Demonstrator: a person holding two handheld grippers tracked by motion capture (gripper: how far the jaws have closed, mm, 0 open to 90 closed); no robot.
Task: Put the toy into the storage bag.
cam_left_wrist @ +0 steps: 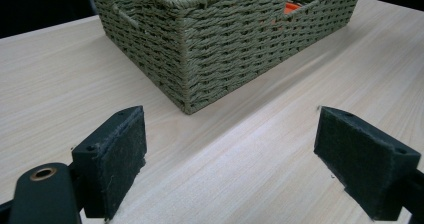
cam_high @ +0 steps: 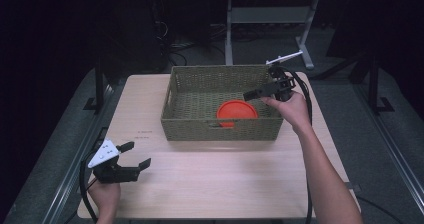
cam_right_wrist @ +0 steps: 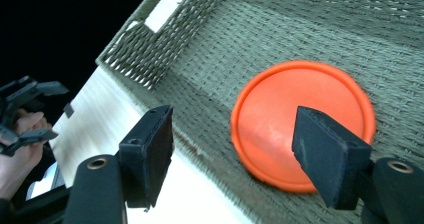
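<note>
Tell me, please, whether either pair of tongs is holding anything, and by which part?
Nothing is held. The left tongs stand open over the table; the right tongs are open above the orange disc in the basket.

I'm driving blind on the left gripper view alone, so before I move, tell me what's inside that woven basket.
Observer: An orange disc lies flat on the floor of the basket, toward its near wall and right of the middle.
Operator: Report where the other tool is.
Observer: The right tool is held over the basket's right end, pointing left above the disc, with its jaws open and nothing between them.
Operator: Give me my own tool's place on the table.
Observer: The left tool sits at the table's near left corner, jaws open, well short of the basket.
</note>
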